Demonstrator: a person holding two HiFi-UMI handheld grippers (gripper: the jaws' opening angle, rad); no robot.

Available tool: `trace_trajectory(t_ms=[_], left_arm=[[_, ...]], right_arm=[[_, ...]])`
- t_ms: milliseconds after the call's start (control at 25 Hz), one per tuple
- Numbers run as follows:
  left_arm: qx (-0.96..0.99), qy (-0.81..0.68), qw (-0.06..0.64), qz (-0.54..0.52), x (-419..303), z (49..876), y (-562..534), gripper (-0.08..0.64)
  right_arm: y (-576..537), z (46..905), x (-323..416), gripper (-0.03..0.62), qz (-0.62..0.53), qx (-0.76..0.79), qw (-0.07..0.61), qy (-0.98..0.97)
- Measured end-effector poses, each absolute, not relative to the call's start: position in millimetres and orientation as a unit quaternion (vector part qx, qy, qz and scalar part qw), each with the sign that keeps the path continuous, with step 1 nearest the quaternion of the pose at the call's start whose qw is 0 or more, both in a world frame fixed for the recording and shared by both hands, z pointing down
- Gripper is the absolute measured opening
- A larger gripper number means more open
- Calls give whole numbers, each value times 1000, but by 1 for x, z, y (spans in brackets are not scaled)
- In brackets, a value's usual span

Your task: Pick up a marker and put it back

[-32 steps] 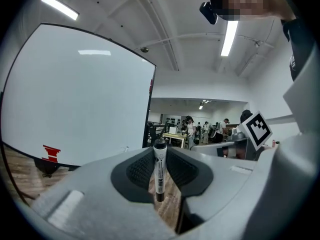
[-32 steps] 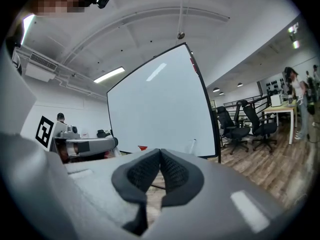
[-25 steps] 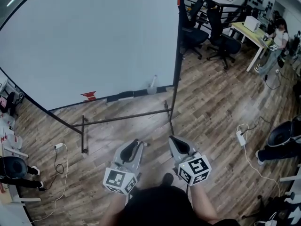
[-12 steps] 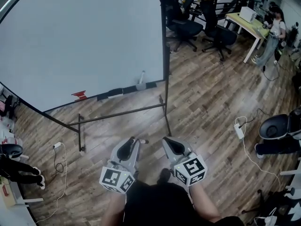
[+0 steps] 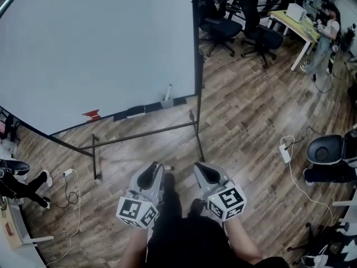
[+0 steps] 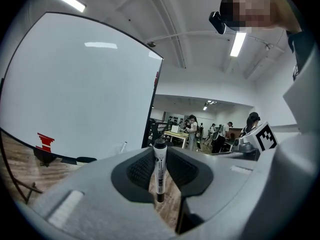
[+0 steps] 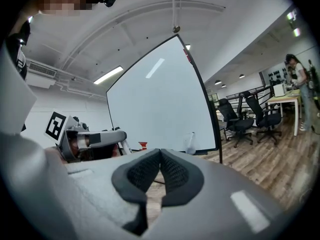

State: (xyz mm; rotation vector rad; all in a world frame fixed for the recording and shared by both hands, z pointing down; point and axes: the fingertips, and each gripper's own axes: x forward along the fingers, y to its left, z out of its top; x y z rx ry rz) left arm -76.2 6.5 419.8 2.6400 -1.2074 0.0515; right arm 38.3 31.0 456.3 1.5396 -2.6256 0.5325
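Room: wood-plank floor (image 5: 245,116), with office chairs (image 5: 223,21) and a desk (image 5: 295,24) at the far side.
Whiteboard (image 5: 100,49): stands on a black frame ahead of me; 1 red block (image 5: 91,115) sits on its ledge.
Left gripper (image 6: 159,156): I hold it low, close to my body, pointing toward the board; its pads are clamped on 1 marker.
Marker (image 6: 159,171): white barrel, black cap, upright between the left pads, cap end up.
Right gripper (image 7: 160,154): just beside the left one; I see its tips pressed together with nothing between them.
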Motion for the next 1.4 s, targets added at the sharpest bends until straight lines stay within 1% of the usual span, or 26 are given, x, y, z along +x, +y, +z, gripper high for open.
trace_trajectory(t_ms=[120,320,800,1240,1400], left_arm=[[908,-393,147,3,-78,424,-18,81],[915,-371,157,9,-86,429,-71,81],[924,-354,140,-24,-121,425,-209,81],[945,-308,103,-25,-108,434,-301,81],[947,-305,98,-22,-88,442,-325,81]], right_arm=[[6,456,36,3,167,508,31,-844],[-39,453,19,3,159,516,44,-840],[-144,451,-21,3,152,554,70,-815],[-198,457,-37,3,129,605,75,-782],[-203,456,-27,3,136,616,73,-772]])
